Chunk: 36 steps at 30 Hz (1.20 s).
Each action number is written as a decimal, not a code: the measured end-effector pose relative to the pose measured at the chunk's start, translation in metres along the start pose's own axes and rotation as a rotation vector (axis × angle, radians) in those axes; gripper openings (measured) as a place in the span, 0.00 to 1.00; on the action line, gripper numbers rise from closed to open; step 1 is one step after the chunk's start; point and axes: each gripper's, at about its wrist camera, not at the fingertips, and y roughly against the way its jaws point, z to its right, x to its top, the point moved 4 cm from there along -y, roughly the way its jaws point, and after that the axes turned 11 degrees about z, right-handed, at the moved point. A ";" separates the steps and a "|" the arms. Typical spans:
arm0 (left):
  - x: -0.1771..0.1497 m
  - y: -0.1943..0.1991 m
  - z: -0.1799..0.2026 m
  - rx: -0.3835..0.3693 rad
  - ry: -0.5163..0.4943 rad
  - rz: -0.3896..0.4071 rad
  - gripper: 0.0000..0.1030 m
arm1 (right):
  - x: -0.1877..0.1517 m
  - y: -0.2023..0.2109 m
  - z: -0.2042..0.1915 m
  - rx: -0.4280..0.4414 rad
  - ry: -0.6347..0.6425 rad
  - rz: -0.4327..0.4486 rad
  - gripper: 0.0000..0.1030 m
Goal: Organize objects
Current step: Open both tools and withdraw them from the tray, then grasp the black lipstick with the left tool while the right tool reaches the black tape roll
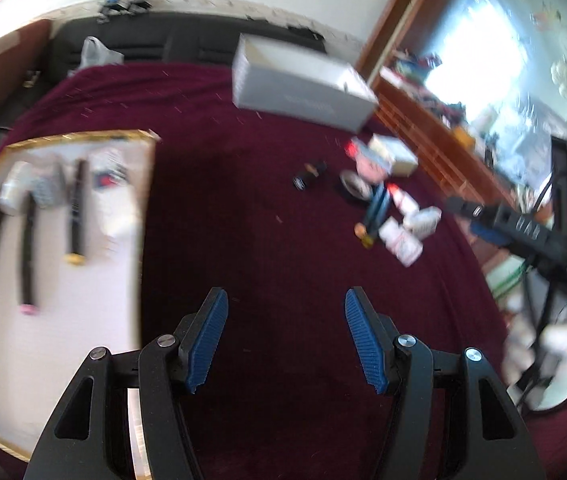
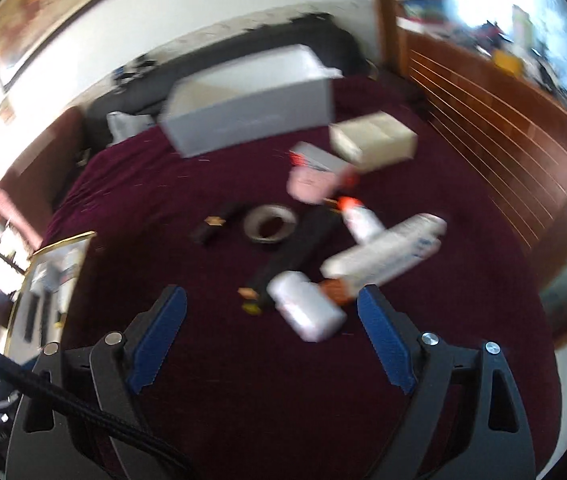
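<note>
Maroon cloth (image 1: 267, 240) is strewn with loose bottles (image 2: 387, 252) (unsorted, judging by scatter); gold-edged tray (image 1: 139, 200) holds pens. Left gripper (image 1: 286, 336) and right gripper (image 2: 271, 340) are seen open, empty.

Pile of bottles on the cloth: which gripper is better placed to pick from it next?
Right. The right gripper is open with a white bottle just ahead of its fingers. The left gripper, also empty, faces bare cloth beside the tray.
</note>
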 end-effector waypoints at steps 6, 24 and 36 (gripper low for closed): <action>-0.020 -0.049 0.010 0.055 -0.048 -0.076 0.53 | 0.003 -0.010 0.040 0.057 -0.081 -0.053 0.85; -0.031 -0.064 0.001 0.011 -0.090 -0.011 0.78 | 0.029 -0.132 -0.049 0.184 0.000 -0.218 0.85; -0.031 -0.066 0.004 0.001 -0.082 -0.008 0.80 | 0.003 -0.162 -0.055 0.306 -0.102 -0.410 0.77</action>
